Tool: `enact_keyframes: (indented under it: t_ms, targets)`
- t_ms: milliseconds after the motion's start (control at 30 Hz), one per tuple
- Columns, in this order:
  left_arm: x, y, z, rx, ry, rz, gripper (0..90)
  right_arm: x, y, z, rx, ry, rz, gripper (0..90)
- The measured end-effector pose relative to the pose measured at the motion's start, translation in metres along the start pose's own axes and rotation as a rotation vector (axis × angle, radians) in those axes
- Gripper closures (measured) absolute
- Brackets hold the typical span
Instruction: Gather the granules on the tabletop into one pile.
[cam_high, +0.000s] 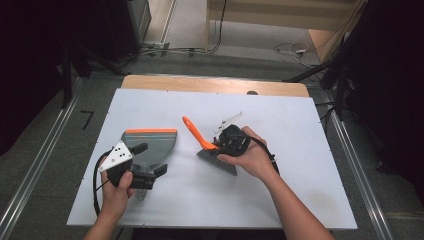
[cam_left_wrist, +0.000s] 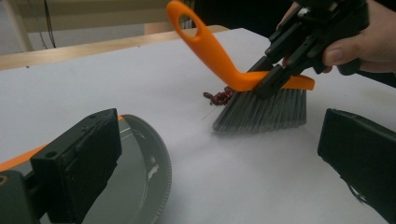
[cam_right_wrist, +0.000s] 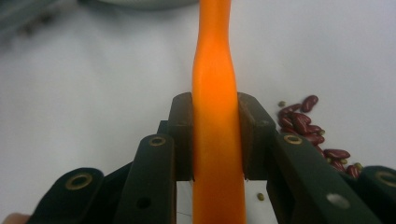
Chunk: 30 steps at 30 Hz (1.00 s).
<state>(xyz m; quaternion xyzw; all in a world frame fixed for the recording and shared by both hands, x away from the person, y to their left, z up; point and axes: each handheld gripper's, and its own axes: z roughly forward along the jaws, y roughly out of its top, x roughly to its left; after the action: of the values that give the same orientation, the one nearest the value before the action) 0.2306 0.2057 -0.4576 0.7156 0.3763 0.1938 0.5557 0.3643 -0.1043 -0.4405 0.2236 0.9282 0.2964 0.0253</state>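
Here, right gripper (cam_right_wrist: 217, 140) clamps orange brush (cam_left_wrist: 243, 79) handle; kidney beans (cam_right_wrist: 308, 128) at its right in right gripper view; left gripper (cam_left_wrist: 215, 158), jaws wide, at dustpan (cam_high: 150, 145), centre-left, bare table (cam_high: 300, 130) around.

Brush (cam_right_wrist: 217, 116) bristles hidden below the clamping right gripper (cam_right_wrist: 215, 140) in its own view, dustpan (cam_left_wrist: 135, 177) cut off by the lower edge, beans (cam_left_wrist: 219, 97) partly hidden behind bristles

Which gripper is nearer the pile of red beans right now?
Right. The right gripper clamps the brush, whose bristles sit right beside the red beans. The left gripper is off at the dustpan, across bare table from them.
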Motion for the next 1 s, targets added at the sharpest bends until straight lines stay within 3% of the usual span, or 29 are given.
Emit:
enact_keyframes:
  t_ms: [133,433,567,767,1000]
  targets:
    - [0.001,0.0,-0.002,-0.006,0.0,-0.003,0.0,-0.021,-0.006,-0.002,-0.019,-0.012,0.066,68.7]
    - [0.0,0.0,-0.002,-0.009,0.005,-0.006,0.0,-0.048,-0.017,-0.015,-0.046,-0.07,0.131,68.9]
    - [0.0,-0.001,-0.001,-0.004,0.005,-0.004,0.0,-0.051,-0.02,-0.022,-0.059,-0.092,0.15,69.0]
    - [0.0,-0.001,-0.001,-0.003,0.006,-0.003,0.0,-0.05,-0.025,-0.04,-0.133,-0.057,0.177,68.9]
    - [0.001,-0.001,-0.001,-0.006,0.008,-0.004,0.0,-0.049,-0.041,-0.062,-0.19,-0.065,0.204,68.9]
